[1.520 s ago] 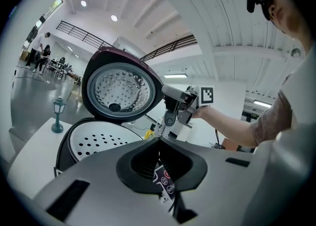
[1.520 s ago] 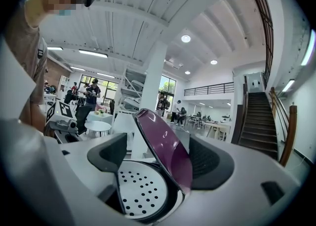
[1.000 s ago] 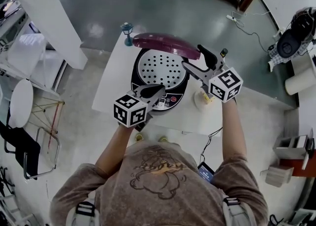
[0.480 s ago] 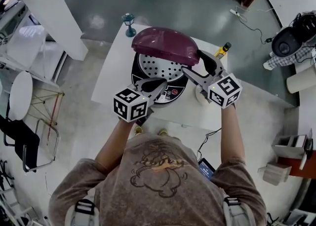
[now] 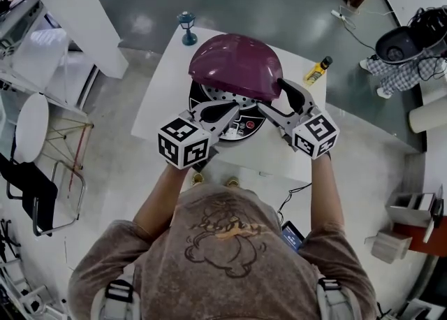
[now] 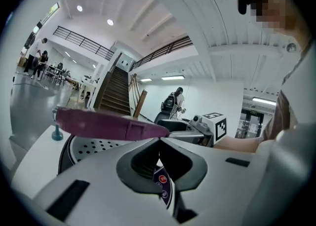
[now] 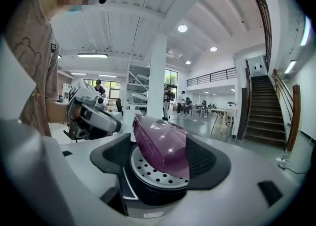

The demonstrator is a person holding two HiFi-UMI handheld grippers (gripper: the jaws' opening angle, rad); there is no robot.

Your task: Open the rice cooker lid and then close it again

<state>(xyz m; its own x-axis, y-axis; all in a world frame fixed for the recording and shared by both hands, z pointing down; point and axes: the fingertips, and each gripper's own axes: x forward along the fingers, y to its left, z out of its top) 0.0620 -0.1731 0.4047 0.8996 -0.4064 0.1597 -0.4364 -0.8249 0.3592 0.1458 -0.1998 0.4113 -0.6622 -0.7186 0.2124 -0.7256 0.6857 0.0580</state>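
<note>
Rice cooker (image 5: 237,124): stood on the white table (image 5: 157,95), straight ahead of both my grippers, with its control panel (image 5: 243,128) turned toward me.

Lid (image 5: 236,66): maroon and hinged on the far side. It hung partway down over the holed inner plate (image 7: 153,170), neither upright nor latched, so I judged the closing half of the task was under way.

Right gripper (image 5: 271,95): the jaws were wide apart and had just been closing a little, with the lid's front edge between them. The far jaw seemed to lie against the rim and the near jaw showed a gap, so nothing was clamped. I judged it was placed so to steer the lid down rather than pinch it.

Left gripper (image 5: 230,107): the jaws were together and held nothing. The tips sat just short of the control panel, under the lid's front edge, probably parked there to steady the body.

Yellow bottle (image 5: 316,70): lay beyond and to the right of the right gripper, apart from the cooker.

Small blue stand (image 5: 186,28): stood far beyond the left gripper, at the table's far edge.

Writing: the marker cubes (image 5: 184,142) bore black-and-white square patterns, not words. The panel had red buttons and print too small to read. No brand was legible on the lid or the bottle.
</note>
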